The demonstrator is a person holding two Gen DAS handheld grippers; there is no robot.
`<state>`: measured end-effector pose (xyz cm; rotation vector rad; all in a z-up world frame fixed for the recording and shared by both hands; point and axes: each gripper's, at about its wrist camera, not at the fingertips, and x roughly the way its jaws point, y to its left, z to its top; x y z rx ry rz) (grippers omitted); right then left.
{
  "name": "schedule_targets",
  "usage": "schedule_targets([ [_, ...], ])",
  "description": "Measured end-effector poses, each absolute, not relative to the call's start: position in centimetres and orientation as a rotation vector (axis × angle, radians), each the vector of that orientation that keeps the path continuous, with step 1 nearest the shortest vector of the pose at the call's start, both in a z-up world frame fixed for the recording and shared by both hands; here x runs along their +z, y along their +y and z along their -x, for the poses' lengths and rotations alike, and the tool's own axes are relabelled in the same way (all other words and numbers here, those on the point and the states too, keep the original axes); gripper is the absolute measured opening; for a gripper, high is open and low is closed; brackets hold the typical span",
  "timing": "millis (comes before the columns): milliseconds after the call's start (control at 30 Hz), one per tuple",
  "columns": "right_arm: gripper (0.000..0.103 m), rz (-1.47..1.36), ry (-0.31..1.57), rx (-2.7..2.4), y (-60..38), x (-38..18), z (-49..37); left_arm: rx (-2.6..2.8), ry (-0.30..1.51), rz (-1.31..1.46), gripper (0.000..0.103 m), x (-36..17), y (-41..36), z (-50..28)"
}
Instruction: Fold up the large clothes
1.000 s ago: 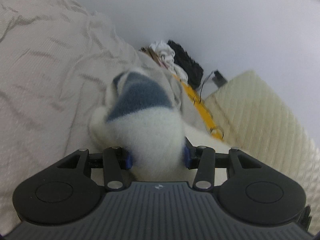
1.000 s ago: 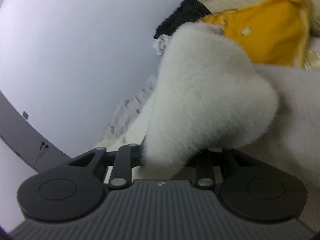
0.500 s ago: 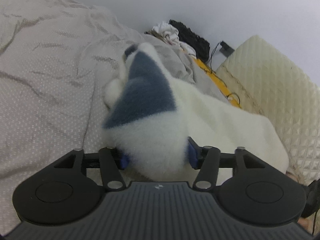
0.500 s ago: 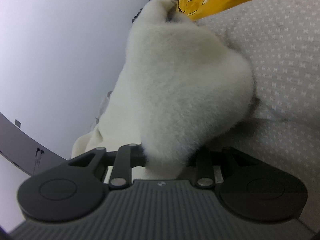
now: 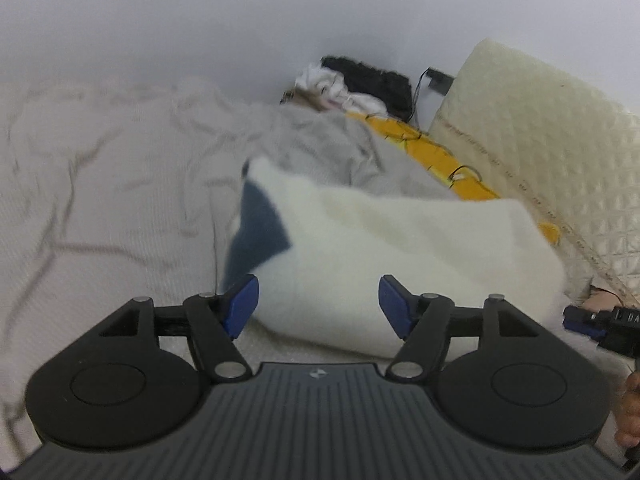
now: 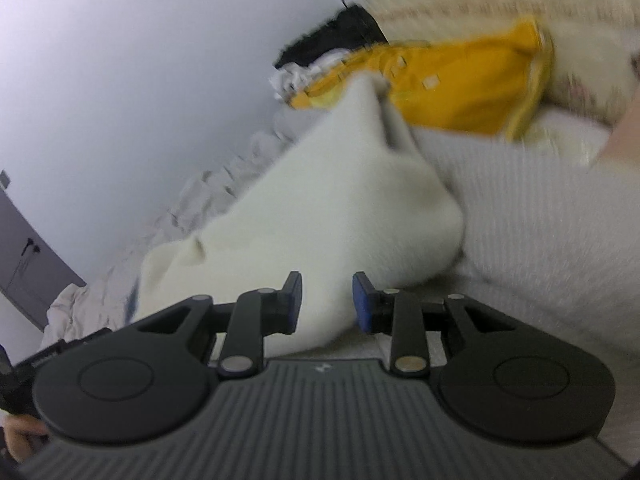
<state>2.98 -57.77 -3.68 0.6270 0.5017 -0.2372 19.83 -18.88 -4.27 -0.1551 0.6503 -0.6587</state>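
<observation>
While the white fleece garment (image 5: 400,248) lies on the bed (image 5: 100,208) at your twelve o'clock, your left tool (image 5: 318,300) gapes wide; your right tool (image 6: 326,300) stands parted, fleece between its pads.

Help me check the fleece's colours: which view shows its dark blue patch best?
The left wrist view: the blue patch sits in plain sight on the white fleece garment, just beyond the open left gripper. The right wrist view shows only blurred white fleece ahead of the right gripper, with no clear patch.

White fleece garment (image 5: 400,248) lies folded; navy patch.
</observation>
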Motion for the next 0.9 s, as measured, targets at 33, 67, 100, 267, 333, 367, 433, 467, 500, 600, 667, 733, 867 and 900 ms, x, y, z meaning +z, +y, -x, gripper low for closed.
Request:
schedule_targets([
  [33, 0.032, -0.604, 0.488, -0.237, -57.4, -2.7, -2.5, -0.657, 0.638, 0.143, 0.071, -3.3, -18.8, -19.1],
  [67, 0.032, -0.578, 0.47, -0.233, -56.9, -1.4, -2.0, -0.658, 0.626, 0.135, 0.071, -2.3, -18.6, -18.4],
  [100, 0.032, -0.557, 0.458, -0.228, -56.4, -0.4, -1.7, -0.661, 0.613, 0.128, 0.071, -1.4, -18.4, -17.7],
  [267, 0.032, -0.454, 0.393, -0.192, -53.5, 4.0, 0.2, -0.666, 0.555, 0.098, 0.071, 3.1, -17.7, -14.0],
  [333, 0.032, -0.421, 0.371, -0.182, -52.2, 5.8, 1.2, -0.671, 0.526, 0.085, 0.071, 4.7, -17.4, -12.4],
  [367, 0.032, -0.404, 0.36, -0.177, -51.6, 6.6, 1.7, -0.674, 0.518, 0.083, 0.071, 5.4, -17.2, -11.8],
  [433, 0.032, -0.38, 0.346, -0.169, -50.5, 7.7, 2.6, -0.68, 0.503, 0.083, 0.071, 6.5, -16.7, -10.3],
  [467, 0.032, -0.37, 0.341, -0.167, -49.8, 8.3, 3.2, -0.683, 0.496, 0.08, 0.071, 7.0, -16.5, -9.6],
  [500, 0.032, -0.362, 0.34, -0.165, -49.3, 8.6, 3.6, -0.684, 0.486, 0.075, 0.072, 7.5, -16.3, -8.8],
  [600, 0.032, -0.338, 0.342, -0.157, -47.8, 9.2, 4.6, -0.693, 0.457, 0.061, 0.074, 8.3, -15.6, -6.6],
  [667, 0.032, -0.327, 0.344, -0.156, -47.0, 9.2, 5.2, -0.707, 0.433, 0.064, 0.074, 8.8, -15.1, -5.3],
  [733, 0.032, -0.318, 0.347, -0.152, -46.3, 9.3, 5.8, -0.713, 0.418, 0.056, 0.074, 9.1, -14.8, -4.0],
  [867, 0.032, -0.319, 0.361, -0.142, -45.0, 8.9, 7.0, -0.716, 0.404, 0.036, 0.074, 9.1, -14.4, -1.8],
  [900, 0.032, -0.314, 0.366, -0.142, -44.6, 8.7, 7.2, -0.713, 0.401, 0.029, 0.074, 9.0, -14.4, -1.4],
])
